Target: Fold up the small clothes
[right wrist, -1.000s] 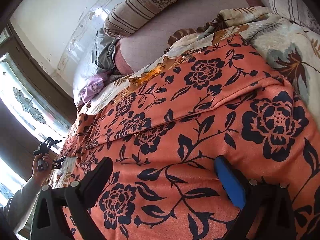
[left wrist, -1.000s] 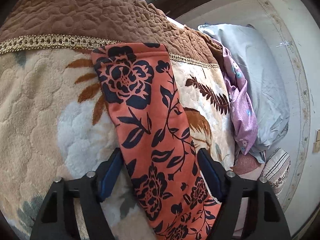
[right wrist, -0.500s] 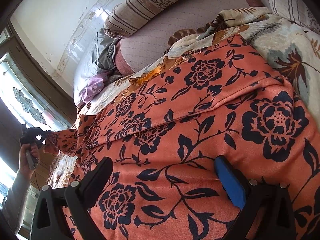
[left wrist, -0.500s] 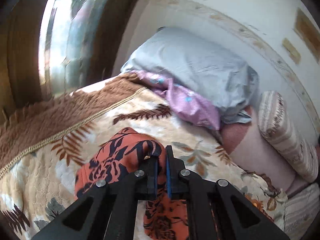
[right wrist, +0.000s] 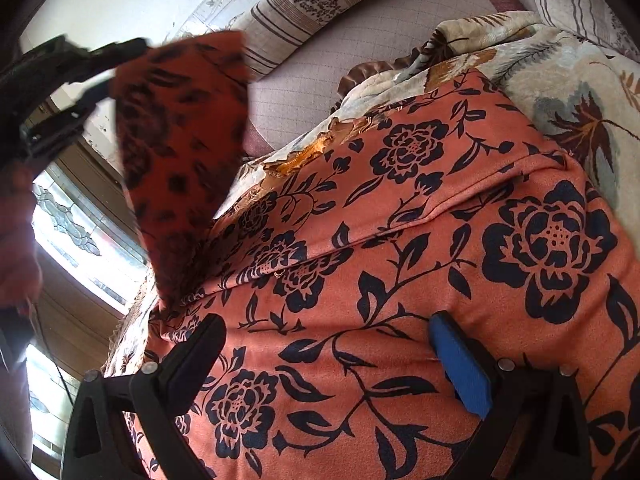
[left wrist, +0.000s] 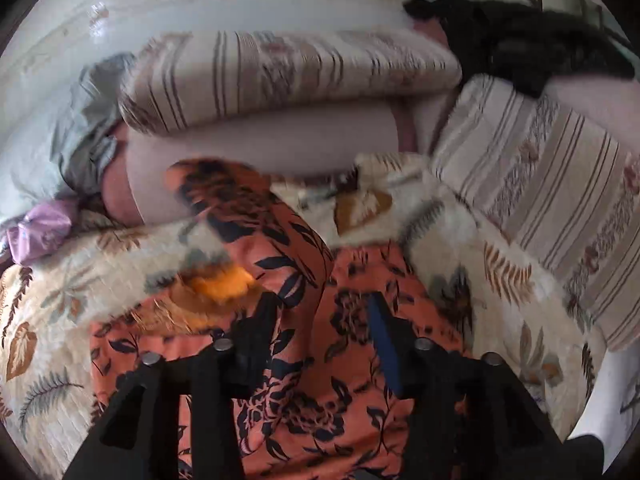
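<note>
An orange garment with a dark floral print (right wrist: 400,272) lies on a leaf-patterned blanket (right wrist: 568,80). My right gripper (right wrist: 324,344) is open, with its jaws pressed down on the flat garment. In the left wrist view the left gripper (left wrist: 320,316) has its jaws apart, and one end of the garment (left wrist: 256,216) is lifted in front of them and drapes between them. The right wrist view shows this lifted end (right wrist: 180,128) hanging in the air beside the left gripper (right wrist: 64,84). The frame is blurred.
Striped bolsters (left wrist: 288,76) and a striped cushion (left wrist: 560,184) lie at the head of the bed against a white wall. A grey pillow (left wrist: 60,128) and a purple cloth (left wrist: 40,228) sit at the left. A window (right wrist: 68,240) is at the side.
The left gripper closed on the far end of the garment, lifted it and swung it over towards the right gripper. Its jaws now stand apart. The right gripper has stayed in place.
</note>
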